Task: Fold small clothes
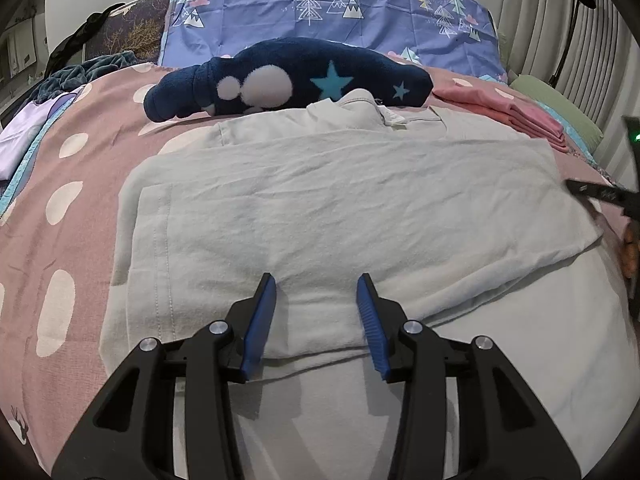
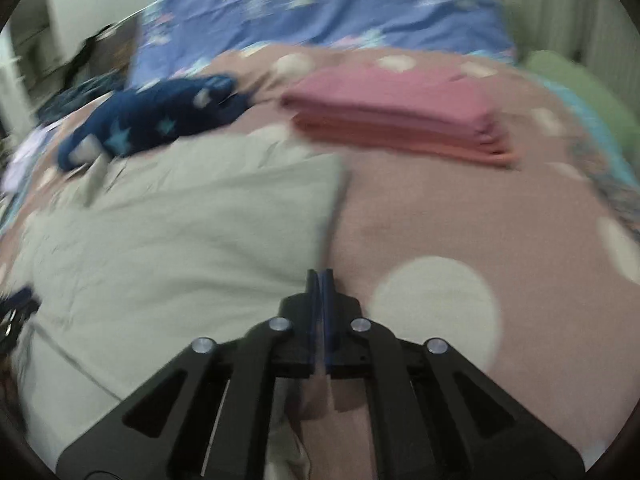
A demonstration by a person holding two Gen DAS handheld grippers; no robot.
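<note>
A pale grey-green shirt (image 1: 340, 208) lies partly folded on the pink dotted bedspread (image 1: 52, 184), its collar at the far side. My left gripper (image 1: 316, 284) is open and empty, its blue pads low over the shirt's near folded edge. My right gripper (image 2: 320, 274) is shut and empty beside the shirt's (image 2: 180, 232) right edge, over bare bedspread (image 2: 460, 216); that view is blurred by motion. Part of the right gripper shows at the right edge of the left wrist view (image 1: 600, 192).
A dark blue fleece garment with stars (image 1: 288, 78) lies bundled behind the shirt. A stack of folded pink clothes (image 2: 400, 112) sits at the back right. A blue tree-print pillow (image 1: 332, 8) lies at the head. A green cushion (image 2: 580, 96) is far right.
</note>
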